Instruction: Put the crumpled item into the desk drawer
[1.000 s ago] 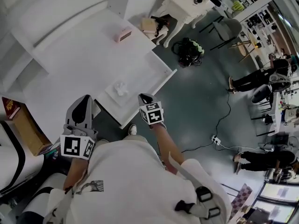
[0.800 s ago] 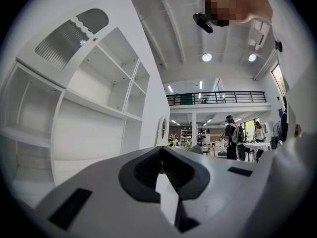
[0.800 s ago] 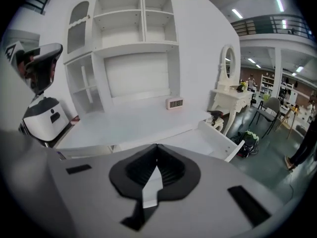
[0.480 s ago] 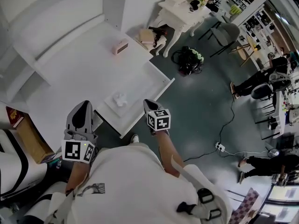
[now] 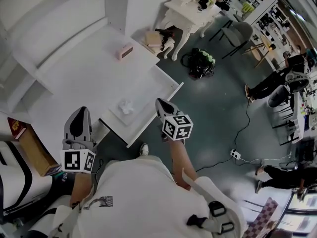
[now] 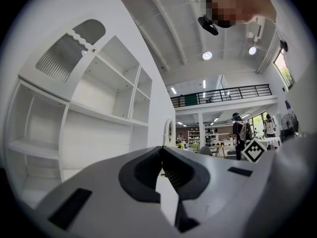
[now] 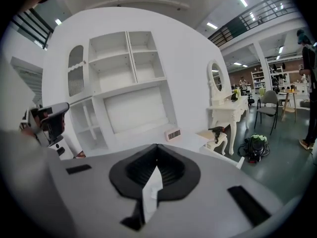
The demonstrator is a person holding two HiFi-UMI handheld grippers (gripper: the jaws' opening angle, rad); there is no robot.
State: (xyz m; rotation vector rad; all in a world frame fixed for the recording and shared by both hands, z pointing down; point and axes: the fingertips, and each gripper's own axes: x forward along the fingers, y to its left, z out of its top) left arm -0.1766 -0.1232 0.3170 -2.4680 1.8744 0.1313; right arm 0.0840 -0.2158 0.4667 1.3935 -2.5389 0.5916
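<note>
The crumpled white item [image 5: 127, 106] lies on a flat pale rectangle inside the pulled-out desk drawer [image 5: 171, 78]. In the head view my right gripper [image 5: 162, 104] hovers raised just right of the drawer, near its front edge, apart from the item. Its jaws are shut with nothing in them; in the right gripper view only a thin white sliver of background shows through the slit behind the tips [image 7: 156, 148]. Below the drawer's left front corner, my left gripper [image 5: 79, 114] is also shut and empty. In its own view it [image 6: 161, 150] points level at the white shelving.
A pink box [image 5: 125, 51] with a barcode stands at the back of the desk top. White shelves [image 6: 99, 108] rise behind the desk. A red book [image 5: 14, 128] and a cardboard box [image 5: 34, 145] lie at left. A black-green bag [image 5: 199, 58], a power strip [image 5: 235, 155] and people are at right.
My right gripper has risen and drifted right, away from the drawer's front edge. The left gripper has risen slightly. The crumpled item has stayed in the drawer.
</note>
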